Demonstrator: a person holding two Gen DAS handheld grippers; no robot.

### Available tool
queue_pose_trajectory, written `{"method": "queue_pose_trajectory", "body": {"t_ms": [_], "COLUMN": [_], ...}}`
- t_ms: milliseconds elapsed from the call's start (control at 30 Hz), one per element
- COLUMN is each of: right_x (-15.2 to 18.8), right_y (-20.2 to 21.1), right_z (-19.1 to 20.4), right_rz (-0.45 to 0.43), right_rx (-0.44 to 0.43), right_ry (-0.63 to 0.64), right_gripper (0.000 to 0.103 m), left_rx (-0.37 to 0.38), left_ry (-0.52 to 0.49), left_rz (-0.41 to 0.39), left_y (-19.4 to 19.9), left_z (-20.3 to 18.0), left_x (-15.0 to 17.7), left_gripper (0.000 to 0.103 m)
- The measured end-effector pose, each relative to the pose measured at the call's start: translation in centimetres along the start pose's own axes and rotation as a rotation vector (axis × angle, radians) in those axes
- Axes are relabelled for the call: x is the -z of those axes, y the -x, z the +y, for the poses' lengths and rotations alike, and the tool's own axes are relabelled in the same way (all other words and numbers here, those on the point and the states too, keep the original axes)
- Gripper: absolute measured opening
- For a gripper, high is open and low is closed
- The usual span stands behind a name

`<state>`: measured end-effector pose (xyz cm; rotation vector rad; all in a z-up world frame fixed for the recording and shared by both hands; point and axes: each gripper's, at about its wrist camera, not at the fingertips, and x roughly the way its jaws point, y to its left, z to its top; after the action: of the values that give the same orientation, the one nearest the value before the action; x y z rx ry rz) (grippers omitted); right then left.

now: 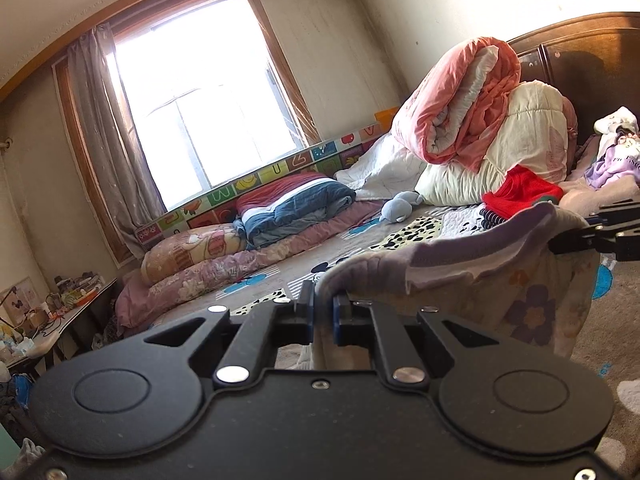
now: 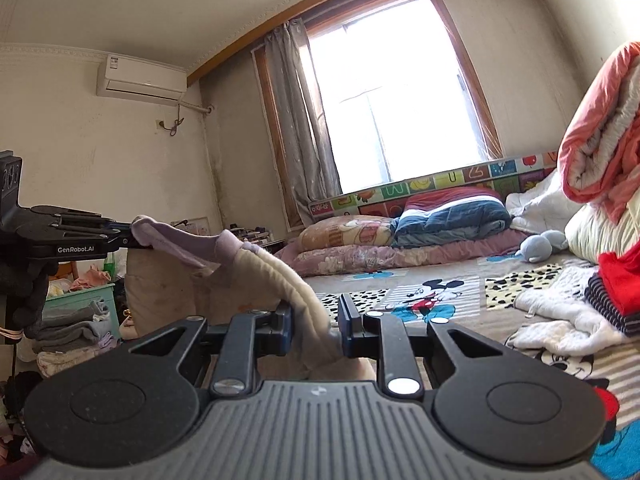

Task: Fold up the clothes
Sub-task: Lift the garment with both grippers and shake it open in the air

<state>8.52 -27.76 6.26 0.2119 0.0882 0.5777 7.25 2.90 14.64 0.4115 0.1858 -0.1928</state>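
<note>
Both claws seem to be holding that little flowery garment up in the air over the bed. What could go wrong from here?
The right claw pinches only a bunched cream fold of the garment, so it may slip free. The garment sags between the claws, so a fold could come out crooked. Lowered carelessly, it could land on the red clothes nearby.

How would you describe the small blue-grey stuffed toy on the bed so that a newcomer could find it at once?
Start at the big window and drop to the cartoon-print bed. At the foot of the tall quilt pile lies the stuffed toy: small, rounded and plain blue-grey, unlike the bedding around it.
</note>
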Motion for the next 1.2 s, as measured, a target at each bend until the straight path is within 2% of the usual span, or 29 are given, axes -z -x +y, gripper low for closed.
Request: {"method": "queue_pose_trajectory", "body": {"t_ms": [167, 400, 567, 700, 833, 967, 1067, 1200], "right_x": [-3.7, -7.5, -8.7, -9.4, -9.9, -10.2, -10.3, -10.3], "right_y": [0.0, -1.8, -5.2, -7.6, -10.1, -12.9, -15.1, -17.8], "right_z": [1.7, 2.2, 3.1, 3.6, 2.8, 1.5, 0.1, -0.4], "right_rz": [0.027, 0.083, 0.169, 0.193, 0.185, 0.170, 0.172, 0.130], "right_rx": [-0.028, -0.016, -0.003, 0.034, 0.096, 0.151, 0.181, 0.257], "right_ry": [0.118, 0.216, 0.309, 0.387, 0.404, 0.376, 0.364, 0.415], "right_gripper": [0.022, 0.018, 0.012, 0.011, 0.011, 0.011, 0.011, 0.011], "left_rx": [0.020, 0.036, 0.031, 0.013, -0.034, -0.042, -0.056, -0.125], "left_ry": [0.016, -0.048, -0.070, -0.081, -0.111, -0.128, -0.102, -0.089], "left_rz": [-0.021, -0.003, 0.041, 0.061, 0.056, 0.087, 0.101, 0.075], "left_y": [2.2, 1.7, -1.0, -3.2, -6.0, -9.6, -12.3, -15.2], "left_z": [1.5, 2.1, 3.2, 3.6, 3.4, 3.6, 4.4, 5.0], "left_x": [-0.3, -0.4, -0.3, -0.3, -0.9, -1.1, -1.3, -2.3], "left_gripper": [0.007, 0.008, 0.008, 0.008, 0.008, 0.008, 0.008, 0.008]}}
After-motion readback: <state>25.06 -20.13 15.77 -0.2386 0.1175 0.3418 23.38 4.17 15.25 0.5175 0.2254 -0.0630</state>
